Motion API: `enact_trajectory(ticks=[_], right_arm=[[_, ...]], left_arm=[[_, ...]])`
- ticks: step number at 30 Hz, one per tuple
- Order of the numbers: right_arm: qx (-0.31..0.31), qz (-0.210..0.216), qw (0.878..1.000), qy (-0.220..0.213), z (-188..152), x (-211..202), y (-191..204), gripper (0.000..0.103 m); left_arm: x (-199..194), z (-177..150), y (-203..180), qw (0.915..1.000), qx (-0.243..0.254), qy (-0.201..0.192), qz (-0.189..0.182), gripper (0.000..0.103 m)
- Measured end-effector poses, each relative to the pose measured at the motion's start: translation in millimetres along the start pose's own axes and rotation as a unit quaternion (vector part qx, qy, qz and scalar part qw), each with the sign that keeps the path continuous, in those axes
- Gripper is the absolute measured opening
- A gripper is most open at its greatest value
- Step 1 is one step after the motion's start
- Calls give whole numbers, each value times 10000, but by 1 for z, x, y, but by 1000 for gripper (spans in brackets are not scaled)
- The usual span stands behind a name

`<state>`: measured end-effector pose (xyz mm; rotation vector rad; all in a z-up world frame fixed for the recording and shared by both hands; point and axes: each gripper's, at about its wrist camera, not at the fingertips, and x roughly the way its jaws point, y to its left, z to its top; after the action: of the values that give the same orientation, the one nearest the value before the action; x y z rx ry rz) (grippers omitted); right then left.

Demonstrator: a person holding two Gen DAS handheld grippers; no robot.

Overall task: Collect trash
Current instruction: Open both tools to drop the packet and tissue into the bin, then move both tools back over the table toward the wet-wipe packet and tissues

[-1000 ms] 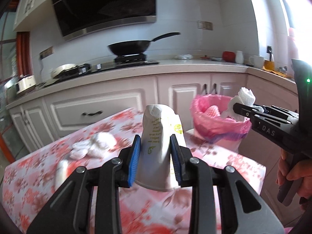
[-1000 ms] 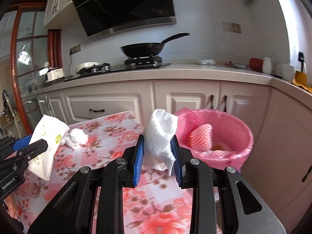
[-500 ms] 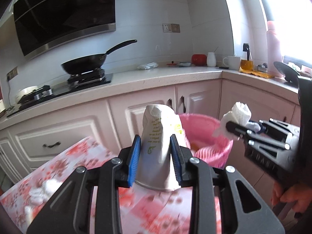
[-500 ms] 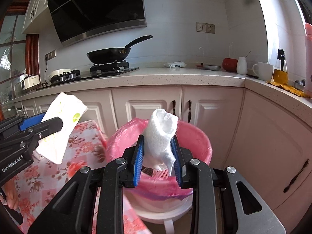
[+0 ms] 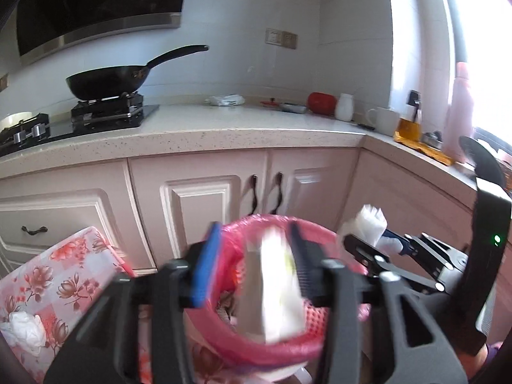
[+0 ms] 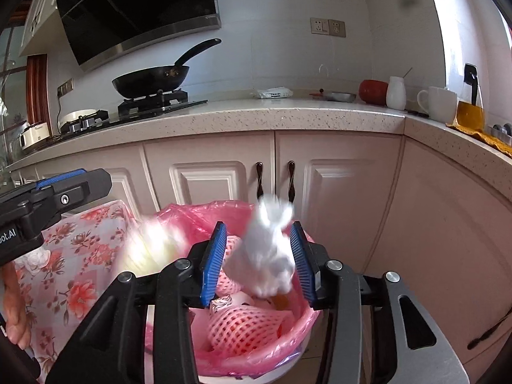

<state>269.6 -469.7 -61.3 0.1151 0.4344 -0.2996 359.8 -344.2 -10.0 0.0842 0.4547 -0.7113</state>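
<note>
Both sets of jaws have just been opening over the pink-lined bin [image 6: 204,217]. Right gripper [image 6: 259,256]: jaws apart, white tissue wad [image 6: 265,256] loose between them. Left gripper [image 5: 256,268]: jaws apart, blurred paper wrapper [image 5: 275,288] dropping at 6 o'clock into the bin.

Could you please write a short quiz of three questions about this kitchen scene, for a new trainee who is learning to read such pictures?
1. True or false: the crumpled white paper towel is between the blue pads of the right gripper, above the bin with the pink plastic liner.
2. What lies inside the bin? A) pink foam fruit nets B) glass bottles C) nothing
3. Fill in: on the table with the red flowered cloth one crumpled white ______ remains.

Key: 1 true; the jaws have just been opening and stand apart from the towel. 2 A. 3 tissue. The left gripper has likewise been opening around its white paper packet.
</note>
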Motion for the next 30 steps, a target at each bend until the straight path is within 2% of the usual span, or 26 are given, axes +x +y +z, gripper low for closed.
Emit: enact_trajectory(ticks=[2,4,6,8,11,18,21,24,30], right_arm=[[16,-50,10000,-48,1,-2,-2,53],[87,-15,9998,-164,1,-9,-6,57],[84,-18,9997,-212,0,-16,-6,58],[100,-24,9997,-221,-2,-23,-5,58],[298,-11,9992,-260,-6,-36,-5,58],[317,163,9989,-295,-13,-66,18,58],[290,253,9988,-315,-14,-78,32,58],[339,458,9980,-266,-18,-89,49,63],[-46,931,9956,-87,-32,-108,101,70]], left_arm=[[4,0,2,10000,-34,10,35,58],[1,-3,3,9999,93,-28,125,62],[-6,-10,6,9995,184,-67,230,70],[-12,-16,10,9995,165,-15,276,72],[-26,-28,20,9990,64,43,442,80],[-83,-51,43,9959,-148,-163,881,95],[-103,-57,50,9938,-190,-216,1074,97],[-131,-68,59,9901,-183,-288,1361,98],[-180,-99,79,9828,-226,-223,1817,98]])
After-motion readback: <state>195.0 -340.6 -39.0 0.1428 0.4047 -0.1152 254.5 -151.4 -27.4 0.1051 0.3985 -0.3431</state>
